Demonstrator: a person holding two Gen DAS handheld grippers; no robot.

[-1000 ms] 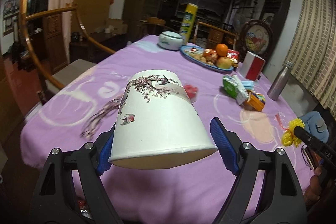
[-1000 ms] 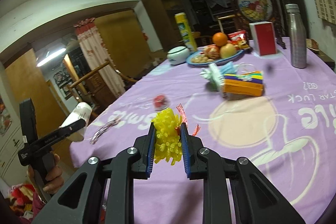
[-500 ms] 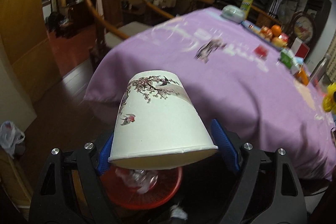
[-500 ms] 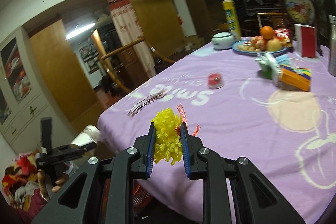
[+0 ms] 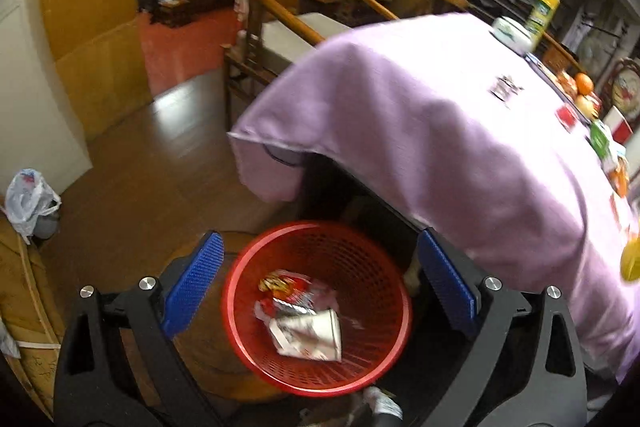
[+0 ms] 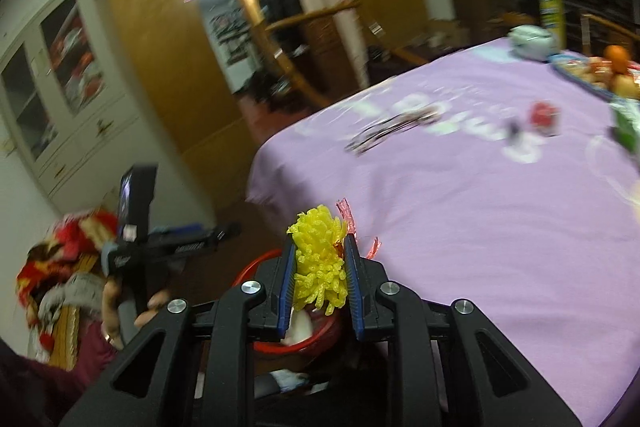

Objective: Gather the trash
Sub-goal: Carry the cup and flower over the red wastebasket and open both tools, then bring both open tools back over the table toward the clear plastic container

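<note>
My left gripper (image 5: 318, 239) hangs over a red mesh basket (image 5: 372, 267) on the floor beside the table, its jaws opening with nothing between them. A white paper cup (image 5: 316, 333) lies on its side in the basket, next to a crumpled snack wrapper (image 5: 288, 287). My right gripper (image 6: 319, 241) is shut on a yellow foam net (image 6: 320, 263) with a red strip, held above the basket's rim (image 6: 252, 267) at the table's corner. In the right wrist view the left gripper (image 6: 224, 231) shows from the side, held by a hand (image 6: 120, 303).
The table under a purple cloth (image 5: 440, 131) carries a dark wrapper (image 6: 392, 131), a small red item (image 6: 542, 117), a fruit plate (image 6: 592, 71), a white bowl (image 6: 532, 41) and a yellow can (image 6: 550, 3). A wooden chair (image 5: 280, 39) stands behind. A plastic bag (image 5: 28, 199) sits on the floor.
The left gripper swung off the table and down over the basket, opened, and the paper cup dropped in. The right gripper moved left to the table's corner, still gripping the yellow net.
</note>
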